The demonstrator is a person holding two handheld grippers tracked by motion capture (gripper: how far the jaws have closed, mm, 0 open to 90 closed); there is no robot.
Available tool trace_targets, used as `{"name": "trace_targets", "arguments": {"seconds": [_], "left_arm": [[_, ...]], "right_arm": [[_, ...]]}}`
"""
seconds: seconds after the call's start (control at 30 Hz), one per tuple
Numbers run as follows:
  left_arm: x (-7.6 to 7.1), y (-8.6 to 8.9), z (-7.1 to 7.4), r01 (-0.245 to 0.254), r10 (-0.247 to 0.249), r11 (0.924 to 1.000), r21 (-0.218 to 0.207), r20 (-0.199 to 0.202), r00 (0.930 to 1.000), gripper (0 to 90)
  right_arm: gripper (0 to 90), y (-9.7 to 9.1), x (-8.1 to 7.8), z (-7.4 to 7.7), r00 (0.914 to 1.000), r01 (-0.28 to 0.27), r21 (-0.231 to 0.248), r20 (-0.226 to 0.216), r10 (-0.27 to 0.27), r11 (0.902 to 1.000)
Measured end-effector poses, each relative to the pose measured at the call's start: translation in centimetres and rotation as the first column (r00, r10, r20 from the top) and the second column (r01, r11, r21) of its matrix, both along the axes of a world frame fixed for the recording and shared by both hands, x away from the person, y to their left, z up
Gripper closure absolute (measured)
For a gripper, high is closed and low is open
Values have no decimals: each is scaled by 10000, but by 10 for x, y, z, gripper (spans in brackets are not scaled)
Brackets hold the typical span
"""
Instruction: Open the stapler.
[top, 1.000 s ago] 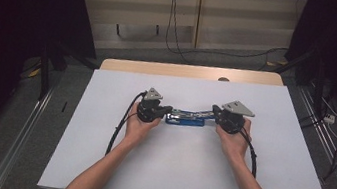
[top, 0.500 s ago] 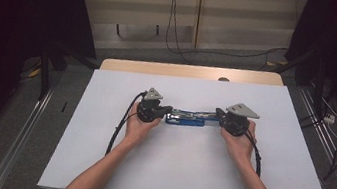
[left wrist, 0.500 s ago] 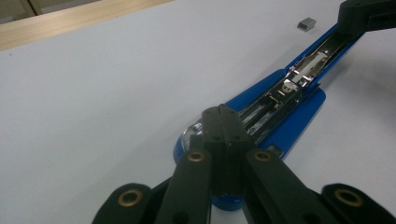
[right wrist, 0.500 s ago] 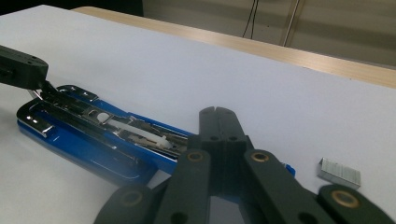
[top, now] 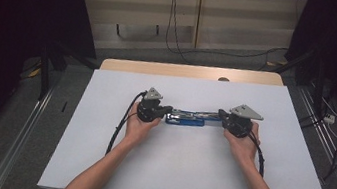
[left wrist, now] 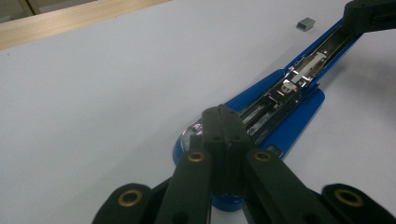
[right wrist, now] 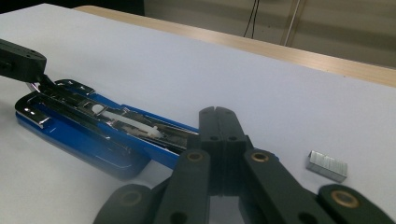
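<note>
A blue stapler (top: 185, 120) lies opened out flat in the middle of the white table (top: 174, 176). Its metal magazine (left wrist: 303, 70) faces up, with a white pusher inside. My left gripper (top: 169, 110) is shut, and its closed tip (left wrist: 223, 116) rests on the stapler's left end, over the base. My right gripper (top: 221, 115) is shut too, its tip (right wrist: 218, 116) at the end of the stapler's long blue arm (right wrist: 159, 149). I cannot tell whether either tip pinches any metal. A small block of staples (right wrist: 328, 165) lies on the table beside the right gripper.
A strip of bare wood (top: 185, 70) runs along the table's far edge. Black cables (top: 121, 123) trail from both grippers toward the person. Dark floor with cables and rails surrounds the table.
The right hand has edged slightly to the right along the stapler's line. The left hand has kept still.
</note>
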State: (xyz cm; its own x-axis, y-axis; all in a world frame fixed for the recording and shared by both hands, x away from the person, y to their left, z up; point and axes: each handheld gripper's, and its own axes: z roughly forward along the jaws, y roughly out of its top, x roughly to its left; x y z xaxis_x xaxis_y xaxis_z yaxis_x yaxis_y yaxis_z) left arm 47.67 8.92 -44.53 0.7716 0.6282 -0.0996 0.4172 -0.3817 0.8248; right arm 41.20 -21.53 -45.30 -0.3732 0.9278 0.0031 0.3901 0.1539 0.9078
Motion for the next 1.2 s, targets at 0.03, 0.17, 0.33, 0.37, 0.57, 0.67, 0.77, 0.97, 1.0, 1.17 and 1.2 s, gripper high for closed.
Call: {"name": "trace_targets", "arguments": {"seconds": [0.03,0.17,0.33,0.37,0.57,0.67,0.77,0.97,1.0,1.17,1.2], "left_arm": [[0,0,0,-25,25,10000,-15,20,10000,900],[-1,0,2,-15,16,10000,-96,82,10000,900],[-1,0,3,10,-8,9999,-110,131,9999,900],[-1,0,4,5,-2,9998,-219,116,9999,900],[-1,1,4,102,-97,9998,-163,276,9996,900],[-2,1,6,114,-109,9998,-134,379,9992,900],[-4,0,7,189,-183,9997,-122,486,9987,846],[-5,5,13,-98,124,9990,-439,593,9982,726],[-6,6,13,-78,105,9990,-444,609,9981,710],[-7,11,11,-374,397,9976,-589,386,9985,499],[-7,11,11,-374,397,9976,-589,386,9985,475]], "right_arm": [[900,0,0,0,10000,-1,12,4,1,10000],[900,-2,0,-1,10000,8,111,-82,-7,9999],[900,-2,-2,-1,10000,-35,47,-52,35,10000],[900,-2,-3,0,10000,-61,45,-63,62,10000],[900,-6,-5,4,9999,-104,261,117,101,9996],[881,-8,-5,4,9999,-72,398,81,69,9992],[837,-11,-5,4,10000,30,610,33,-32,9981],[763,-10,-5,5,10000,-11,788,-2,12,9969],[750,-10,-5,6,10000,-21,822,6,21,9966],[523,-10,-5,8,10000,55,893,-29,-53,9960],[523,-10,-5,8,10000,55,893,-29,-53,9960]]}}
